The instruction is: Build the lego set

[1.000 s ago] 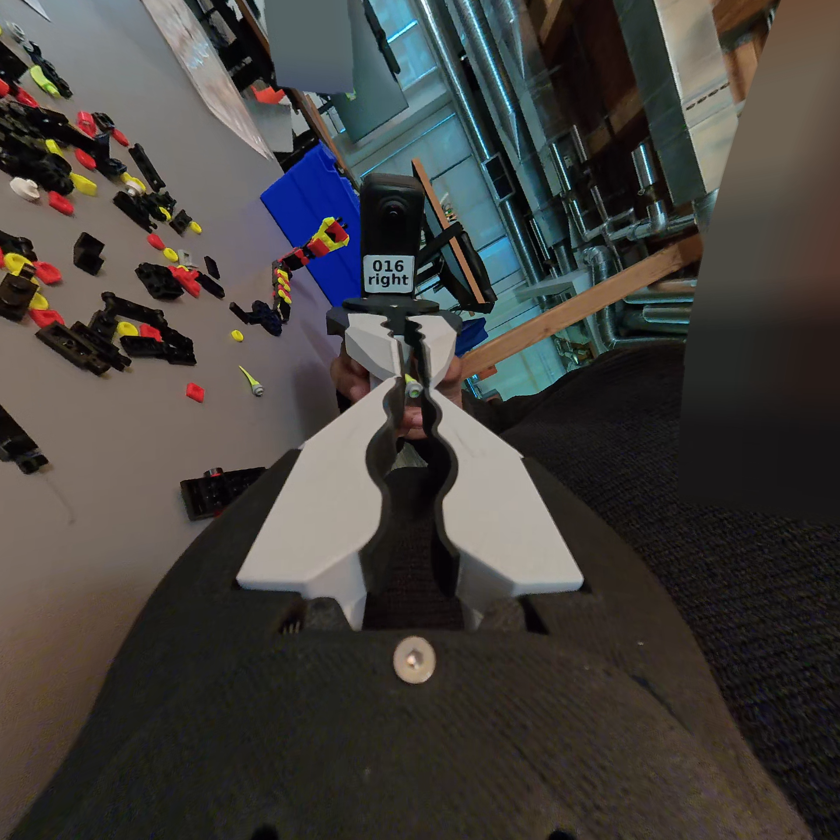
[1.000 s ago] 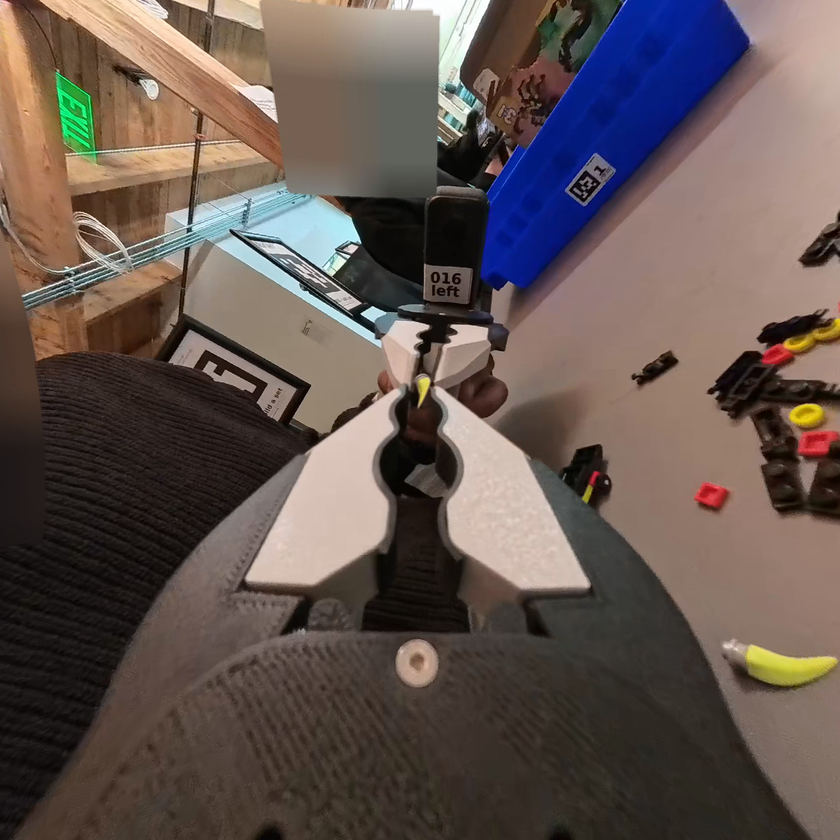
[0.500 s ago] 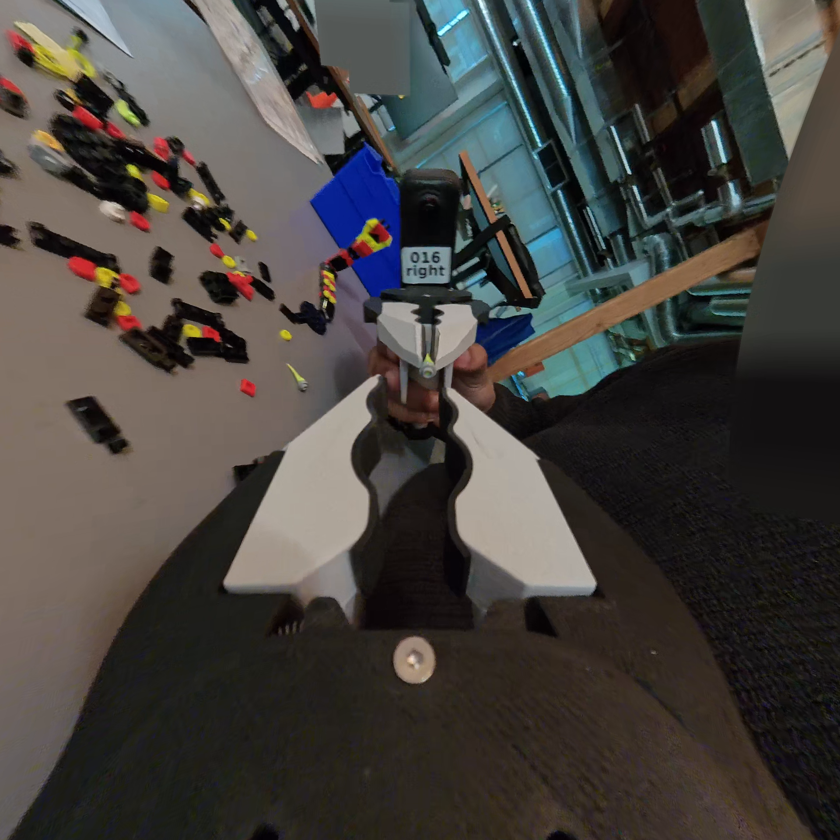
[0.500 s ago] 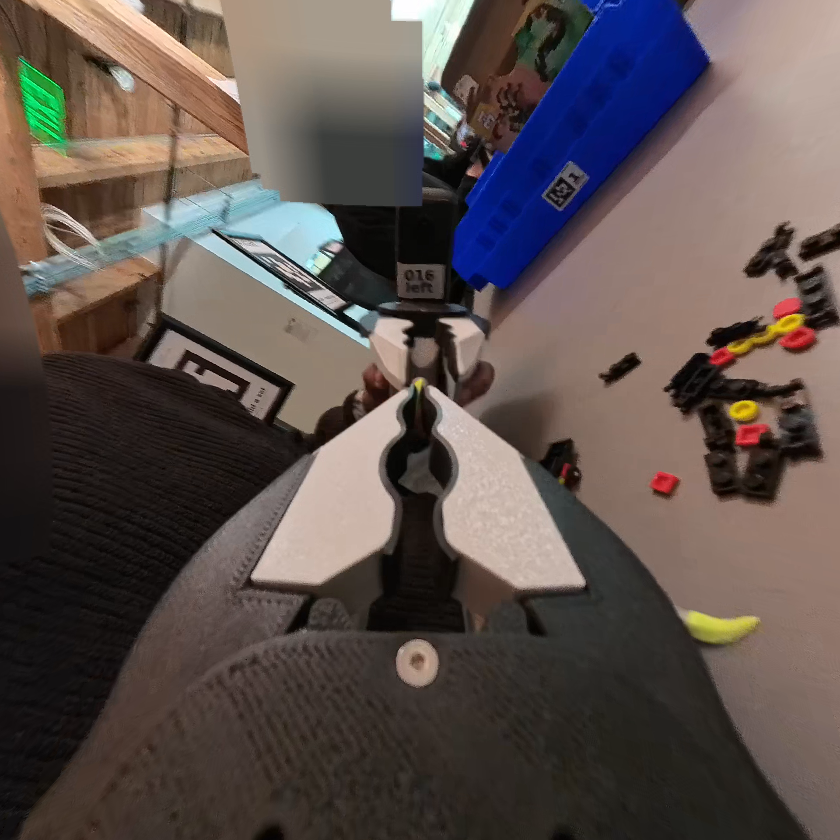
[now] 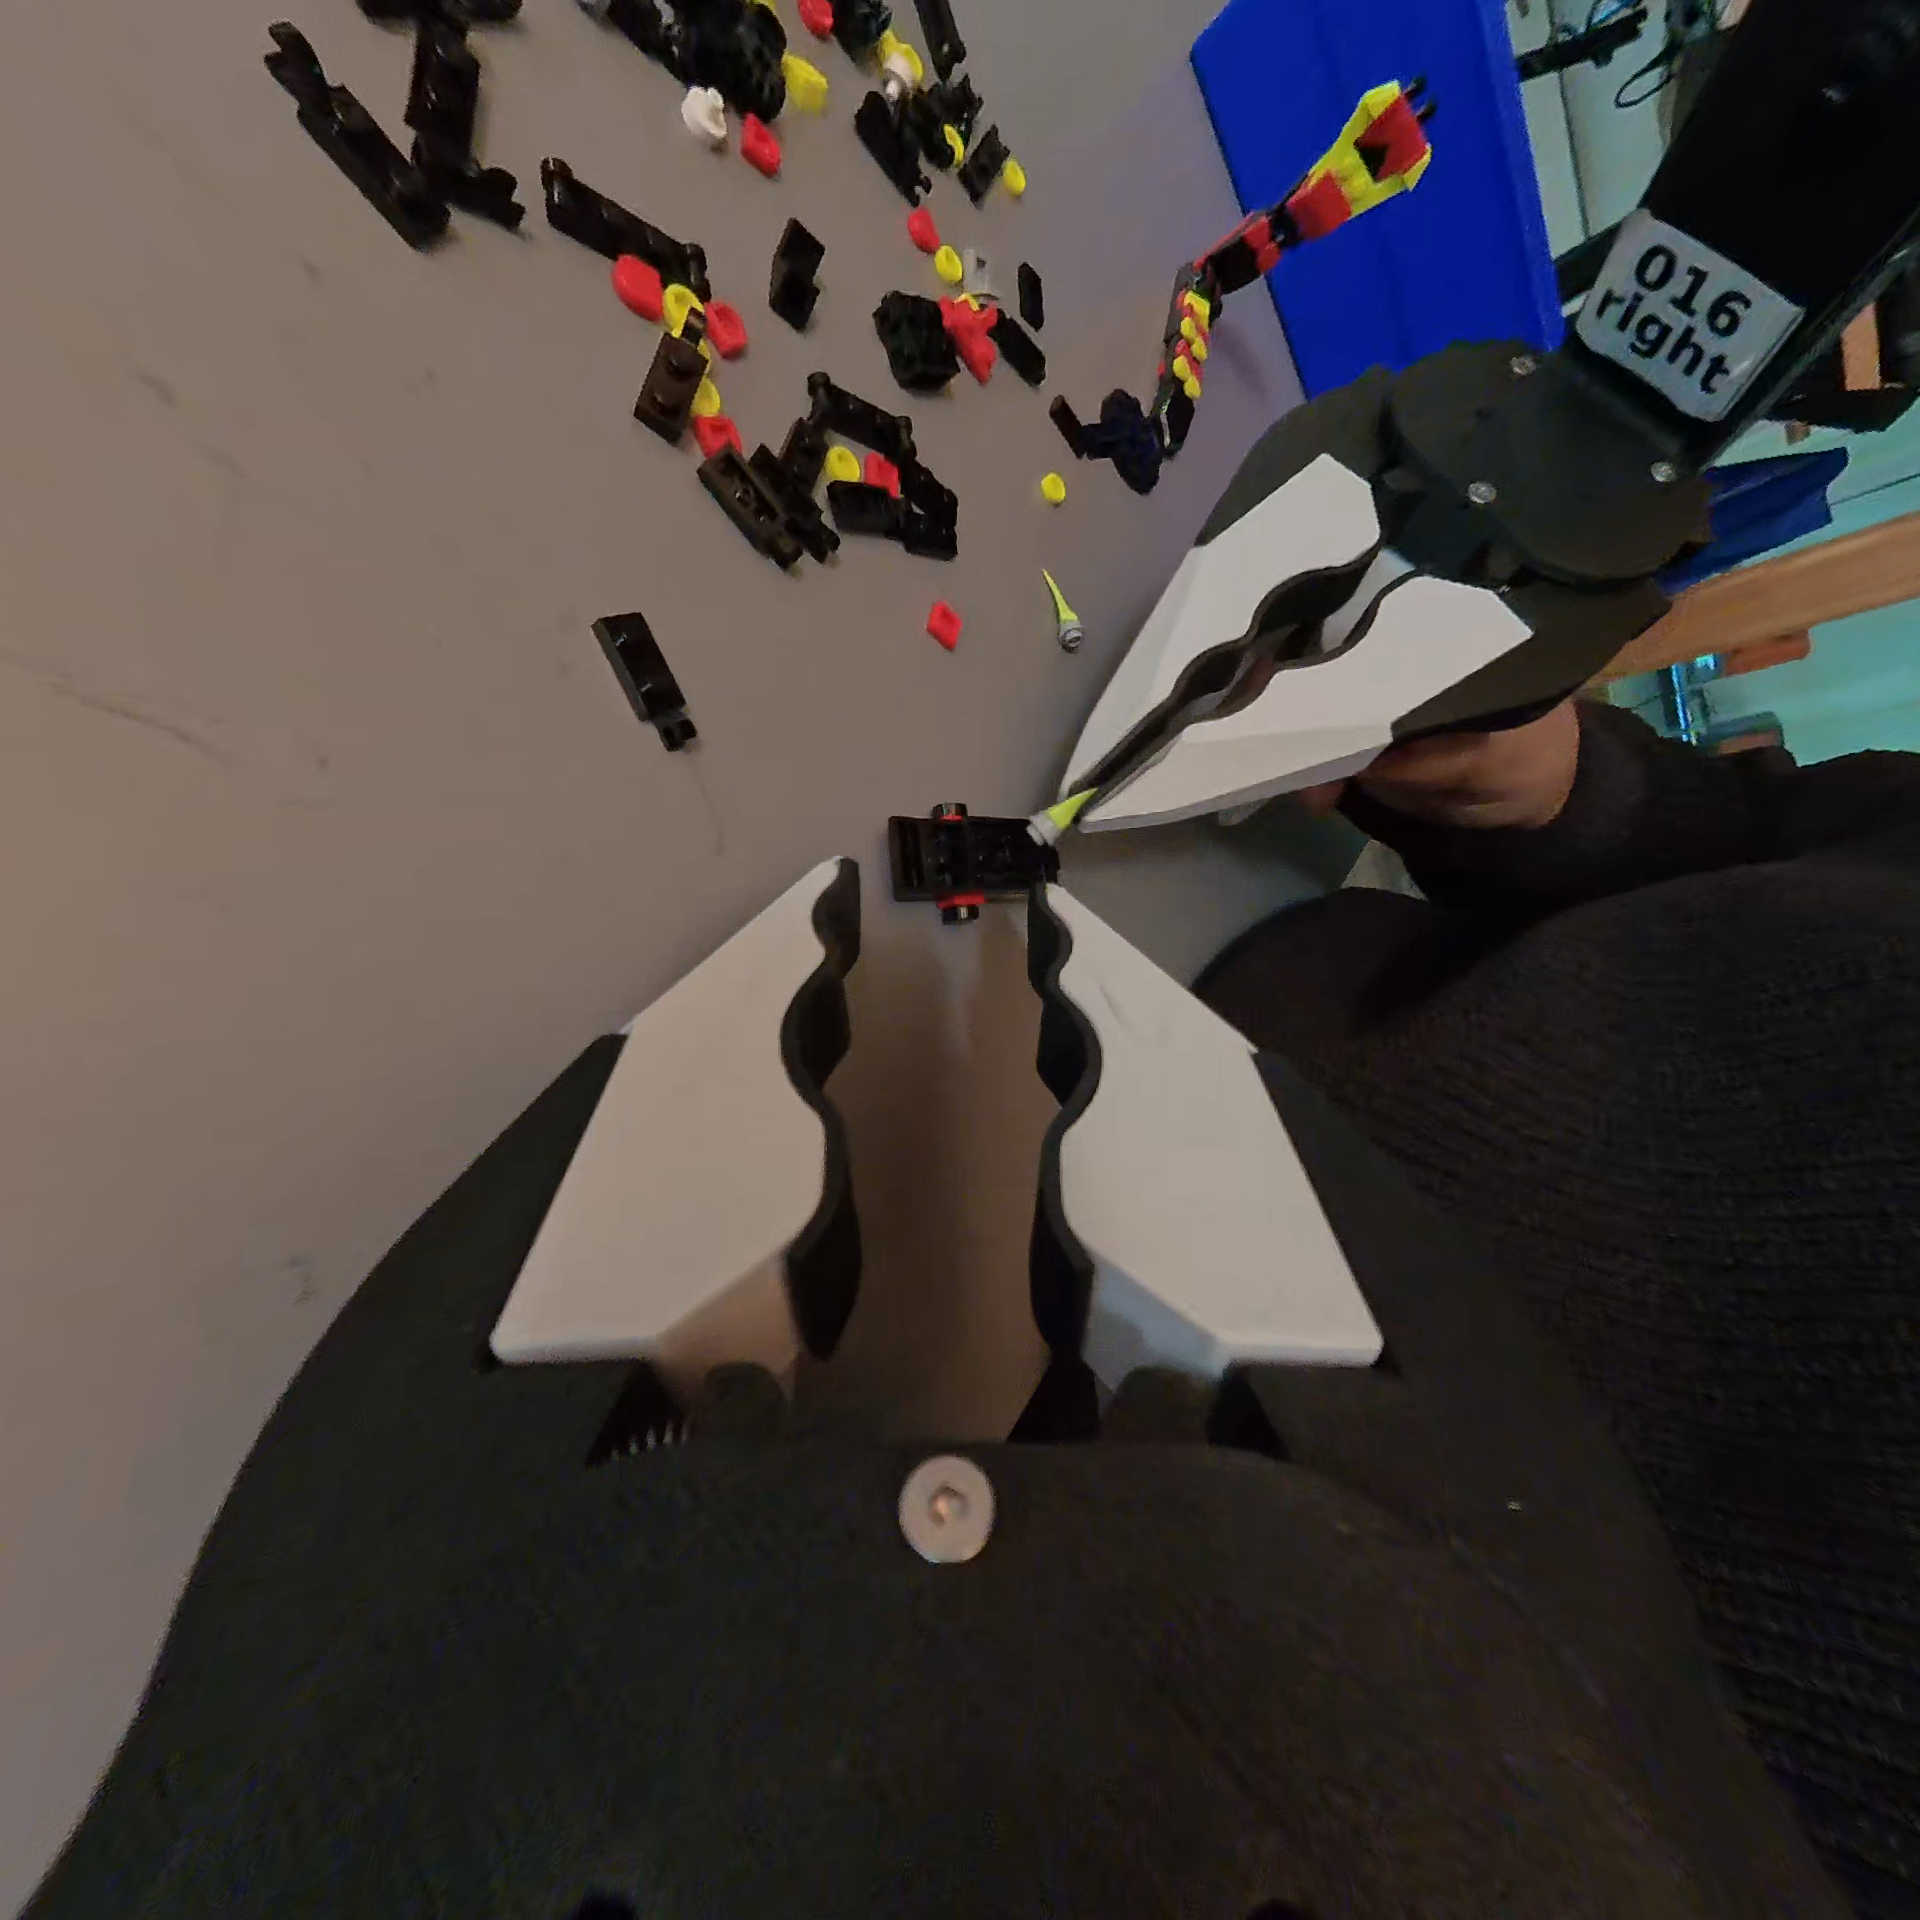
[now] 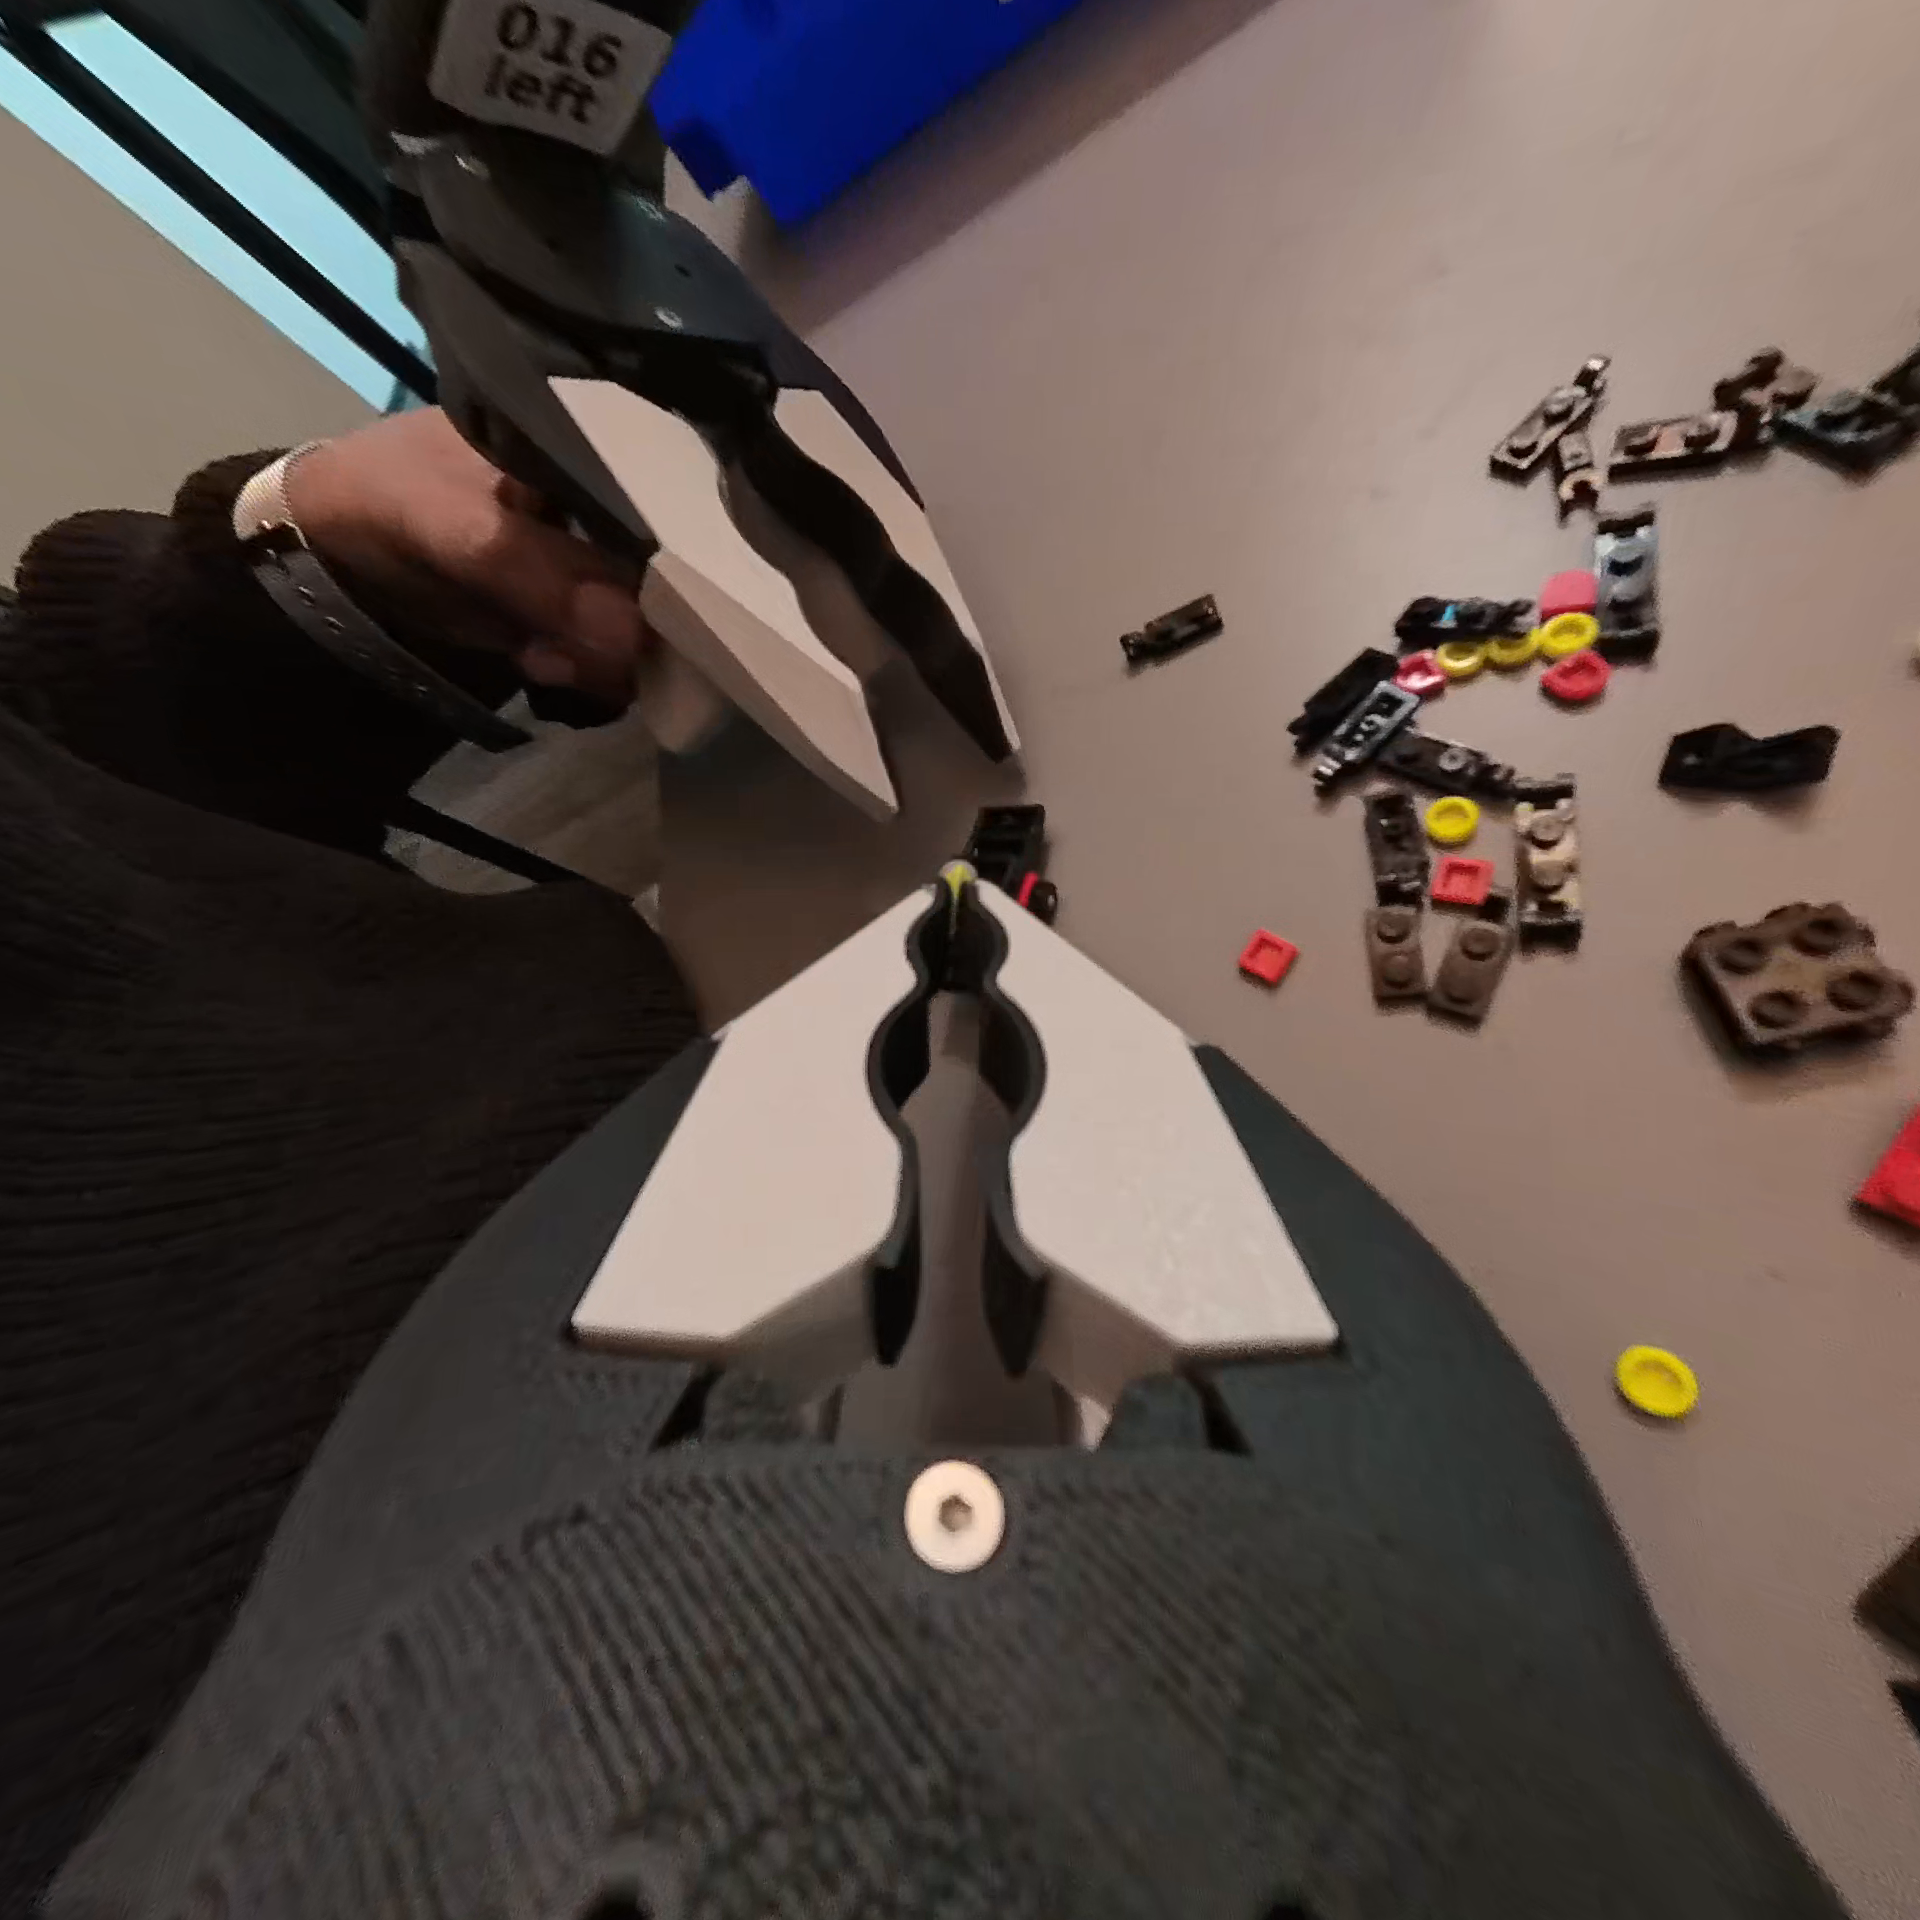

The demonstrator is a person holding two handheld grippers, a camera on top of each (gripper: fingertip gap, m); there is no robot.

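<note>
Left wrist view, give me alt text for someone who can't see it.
The open left gripper hovers at a small black and red lego assembly on a grey table, while the right gripper brings a yellow spike piece to its edge. Loose black, red and yellow pieces lie beyond.

The left tool (image 5: 943,883) has its 2 fingers spread wide apart, pointing toward the frame's center in the left wrist view. The right tool (image 5: 1075,805) enters from the upper right of that view, angled down-left, its fingers pinched together at the tips. A hand (image 6: 488,561) in the upper left of the right wrist view grips the left tool's handle.
</note>
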